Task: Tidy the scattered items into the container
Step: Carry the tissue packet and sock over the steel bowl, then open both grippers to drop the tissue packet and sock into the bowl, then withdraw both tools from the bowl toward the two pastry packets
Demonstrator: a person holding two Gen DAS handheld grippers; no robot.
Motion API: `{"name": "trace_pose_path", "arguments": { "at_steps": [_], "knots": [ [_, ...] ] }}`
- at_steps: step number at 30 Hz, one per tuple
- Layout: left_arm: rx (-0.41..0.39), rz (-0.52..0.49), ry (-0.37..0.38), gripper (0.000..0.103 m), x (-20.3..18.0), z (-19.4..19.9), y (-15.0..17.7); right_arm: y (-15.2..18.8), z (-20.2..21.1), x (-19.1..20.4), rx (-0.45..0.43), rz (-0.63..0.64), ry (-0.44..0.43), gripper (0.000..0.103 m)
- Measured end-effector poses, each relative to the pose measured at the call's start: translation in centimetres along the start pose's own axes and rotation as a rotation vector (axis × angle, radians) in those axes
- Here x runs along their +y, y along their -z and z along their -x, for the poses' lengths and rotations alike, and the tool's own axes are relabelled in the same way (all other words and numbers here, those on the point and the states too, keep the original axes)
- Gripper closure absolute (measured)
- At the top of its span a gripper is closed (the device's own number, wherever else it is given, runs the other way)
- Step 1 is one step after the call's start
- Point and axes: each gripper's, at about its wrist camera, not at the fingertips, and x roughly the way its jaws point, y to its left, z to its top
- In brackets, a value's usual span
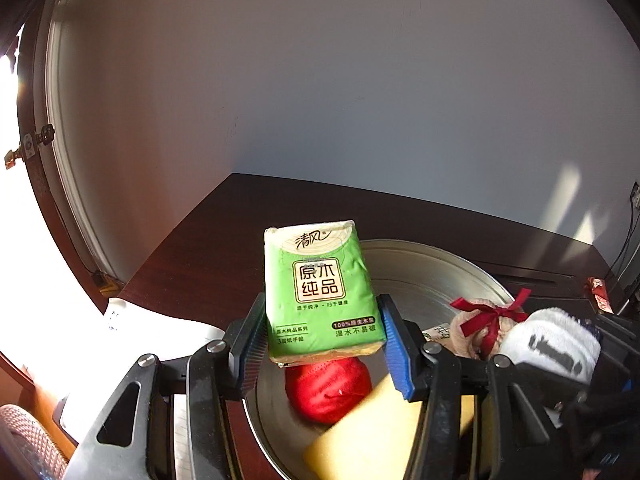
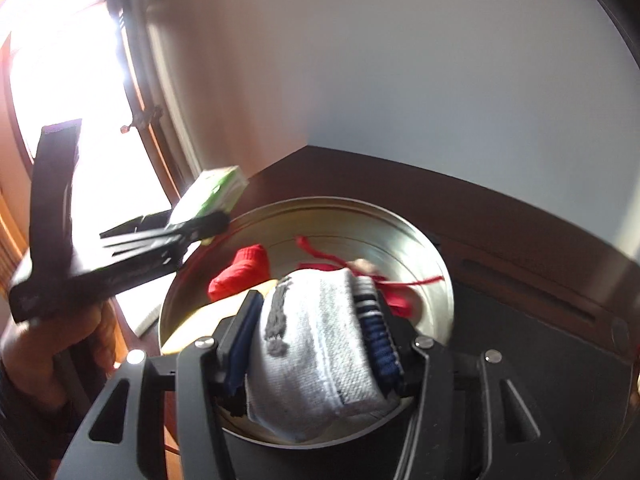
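My left gripper [image 1: 322, 332] is shut on a green tissue pack [image 1: 320, 292], held upright over the near rim of a round metal bowl [image 1: 432, 268]. In the bowl lie a red knitted item [image 1: 328, 390], a yellow sponge [image 1: 372, 436] and a beige pouch with a red ribbon [image 1: 486, 320]. My right gripper [image 2: 316, 340] is shut on a rolled white sock [image 2: 316, 344] with a navy striped cuff, above the bowl [image 2: 420, 240]. The right wrist view also shows the left gripper [image 2: 200, 228] with the tissue pack [image 2: 212, 192] at the bowl's left edge.
The bowl stands on a dark wooden table [image 1: 224, 248] against a white wall. White paper [image 1: 132, 328] lies at the table's left, near a bright window. A small red packet [image 1: 598, 292] sits at the far right. A hand [image 2: 36, 356] holds the left gripper.
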Motion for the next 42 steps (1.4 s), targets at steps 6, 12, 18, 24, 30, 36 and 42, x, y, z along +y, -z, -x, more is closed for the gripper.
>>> {"name": "trace_pose_path", "arguments": {
  "at_steps": [6,12,18,24,30,36,42],
  "knots": [
    [0.012,0.007,0.007,0.048,0.7,-0.8,0.1,0.6,-1.2,0.6,0.000,0.035,0.028,0.046],
    [0.006,0.009,0.009,0.046,0.6,-0.5,0.0,0.9,-1.0,0.4,-0.020,0.016,0.020,0.042],
    [-0.020,0.041,0.019,0.041,0.7,1.0,0.3,2.0,1.6,-1.2,-0.068,-0.044,0.006,0.035],
    [-0.031,0.034,0.055,0.041,-0.5,2.0,0.6,3.6,4.6,-3.7,-0.108,-0.133,0.032,0.027],
    [-0.047,-0.008,0.103,0.033,-3.4,3.5,0.8,5.6,7.2,-5.8,-0.133,-0.201,0.068,0.023],
    [-0.056,-0.046,0.154,0.032,-6.7,4.9,1.0,8.4,9.9,-8.8,-0.149,-0.266,0.122,0.022],
    [-0.045,-0.130,0.227,0.032,-11.6,4.9,0.7,12.6,13.4,-13.6,-0.152,-0.377,0.200,0.022]
  ]
}}
